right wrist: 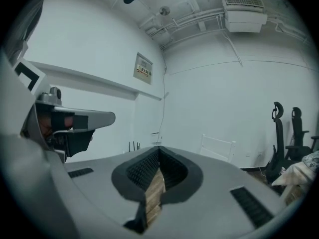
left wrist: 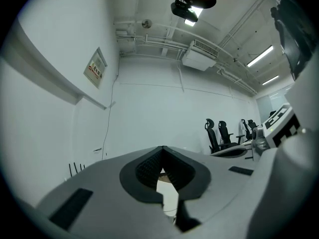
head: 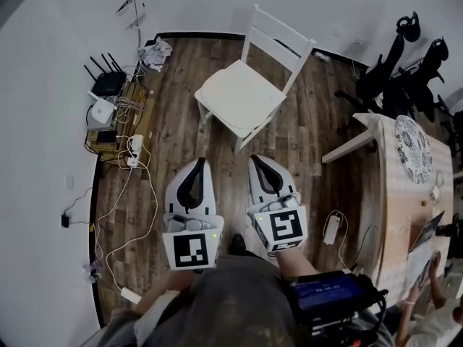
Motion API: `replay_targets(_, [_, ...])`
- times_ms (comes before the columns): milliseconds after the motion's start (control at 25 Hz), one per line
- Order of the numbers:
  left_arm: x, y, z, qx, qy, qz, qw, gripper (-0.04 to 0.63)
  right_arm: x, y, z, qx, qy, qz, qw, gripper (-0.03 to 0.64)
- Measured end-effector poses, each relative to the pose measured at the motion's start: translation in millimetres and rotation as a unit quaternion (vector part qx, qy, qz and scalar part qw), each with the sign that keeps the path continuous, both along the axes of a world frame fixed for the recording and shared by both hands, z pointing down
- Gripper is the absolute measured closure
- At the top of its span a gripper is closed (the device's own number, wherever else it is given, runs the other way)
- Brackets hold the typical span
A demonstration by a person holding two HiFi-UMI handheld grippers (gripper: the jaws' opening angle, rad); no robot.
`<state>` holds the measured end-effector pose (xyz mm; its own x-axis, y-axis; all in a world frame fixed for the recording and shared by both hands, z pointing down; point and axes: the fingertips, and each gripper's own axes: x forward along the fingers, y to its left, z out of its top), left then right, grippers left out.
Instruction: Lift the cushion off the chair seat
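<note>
A white wooden chair (head: 282, 40) stands on the wood floor ahead of me, with a flat white cushion (head: 239, 96) lying on its seat. Both grippers hover short of the chair's front edge, pointing toward it and touching nothing. My left gripper (head: 202, 162) has its tips together and holds nothing. My right gripper (head: 255, 159) is likewise shut and empty. In the left gripper view the left gripper (left wrist: 163, 147) shows only a narrow slit below the meeting tips. The right gripper (right wrist: 159, 147) has the chair back (right wrist: 217, 148) beyond it, against the wall.
A router (head: 108, 85), a power strip (head: 134, 147) and loose cables lie along the left wall. A wooden table (head: 405, 208) with a patterned plate (head: 414, 149) stands at right, black office chairs (head: 405, 71) behind it. A white adapter (head: 333, 228) lies on the floor.
</note>
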<state>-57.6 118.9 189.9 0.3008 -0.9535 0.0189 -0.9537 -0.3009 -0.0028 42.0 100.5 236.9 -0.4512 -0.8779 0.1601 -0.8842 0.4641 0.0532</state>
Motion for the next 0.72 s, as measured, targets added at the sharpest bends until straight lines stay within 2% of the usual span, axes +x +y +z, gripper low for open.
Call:
replay_targets(200, [-36,-68,3,-0.002,0.013,0.03,0.9994,0.589,-14,-66,6,-0.004,0.024,0.054,0.998,0.609])
replay_targets(400, [-71,-128,0,0.004,0.017,0.093,0.9955,0.589,-45,-122,5,-0.018,0.015,0.108,0.994,0.609])
replay_targets(560, [-93,-169,-9,0.01,0.016,0.131,0.9913,0.589,-68,-158,-4,-0.014,0.013,0.141,0.99,0.609])
replay_targets(720, [-106,-200,-11,0.006,0.021,0.147,0.9889,0.589,-78,-178,-13,-0.006,0.015,0.168,0.986,0.609])
